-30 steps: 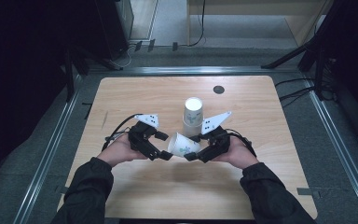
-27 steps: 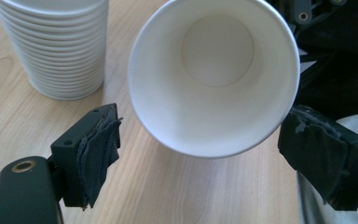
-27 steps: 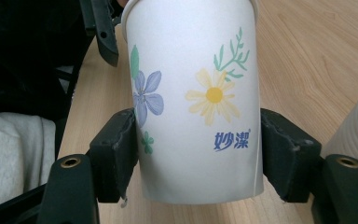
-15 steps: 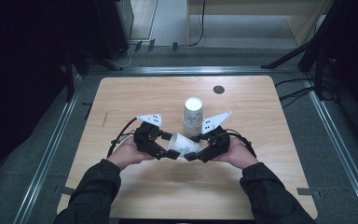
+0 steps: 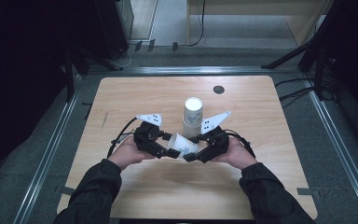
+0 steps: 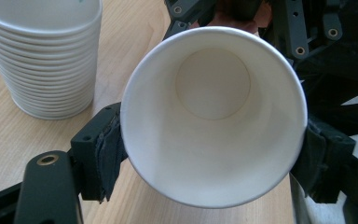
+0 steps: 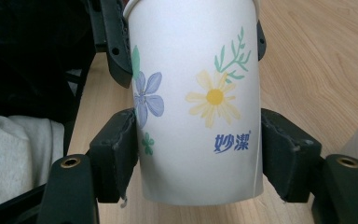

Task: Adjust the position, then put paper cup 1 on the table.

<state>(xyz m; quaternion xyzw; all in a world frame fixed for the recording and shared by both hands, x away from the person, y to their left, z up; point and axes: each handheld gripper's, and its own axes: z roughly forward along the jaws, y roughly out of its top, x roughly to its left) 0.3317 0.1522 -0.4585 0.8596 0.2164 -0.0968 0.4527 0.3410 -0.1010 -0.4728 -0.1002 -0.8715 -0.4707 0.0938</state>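
Item: one paper cup [image 5: 181, 144], empty, lying sideways above the tabletop [image 5: 261, 121] between both tools. Right tool [image 7: 193, 163] clamped on its base end; left tool [image 6: 212, 163], jaws just closing, pressed at its rim. Stack of cups [image 5: 192, 116] just behind, upside down. Progress: one cup separated, placement outstanding.
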